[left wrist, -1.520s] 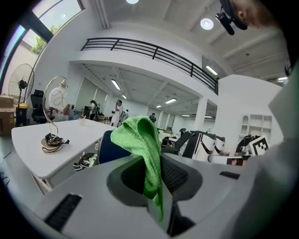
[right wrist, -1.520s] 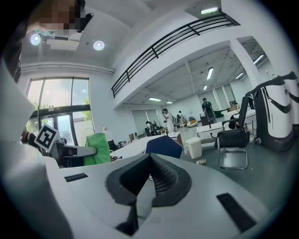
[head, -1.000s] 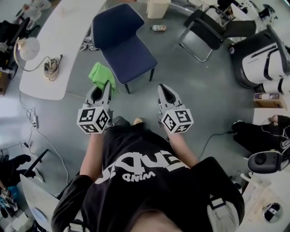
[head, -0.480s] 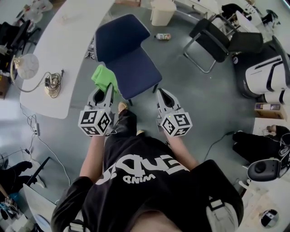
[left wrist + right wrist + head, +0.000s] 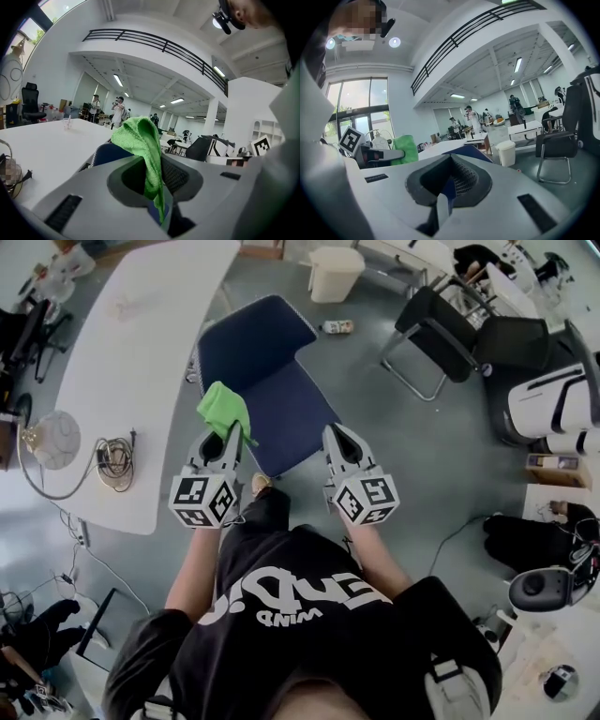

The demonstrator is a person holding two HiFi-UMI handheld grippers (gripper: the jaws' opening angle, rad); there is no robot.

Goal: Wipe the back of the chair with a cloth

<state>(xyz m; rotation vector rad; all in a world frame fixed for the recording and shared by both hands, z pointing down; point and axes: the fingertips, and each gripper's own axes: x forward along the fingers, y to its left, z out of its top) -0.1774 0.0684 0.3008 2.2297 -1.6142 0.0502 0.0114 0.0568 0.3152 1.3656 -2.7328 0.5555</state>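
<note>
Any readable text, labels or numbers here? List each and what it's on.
"WIND": white print on the black shirt, upside down in the head view.
Larger shirt lettering: creased, unreadable.
Bottle label: too small.
Marker cubes: square patterns, no words.

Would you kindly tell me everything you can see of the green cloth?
The green cloth is a bright, nubby, towel-like rag, soft and crumpled. The left claw is shut on its lower part; the rest bunches up above the claw and folds over to one side. In the head view it shows against the seat edge of the blue chair; whether they touch cannot be told.
</note>
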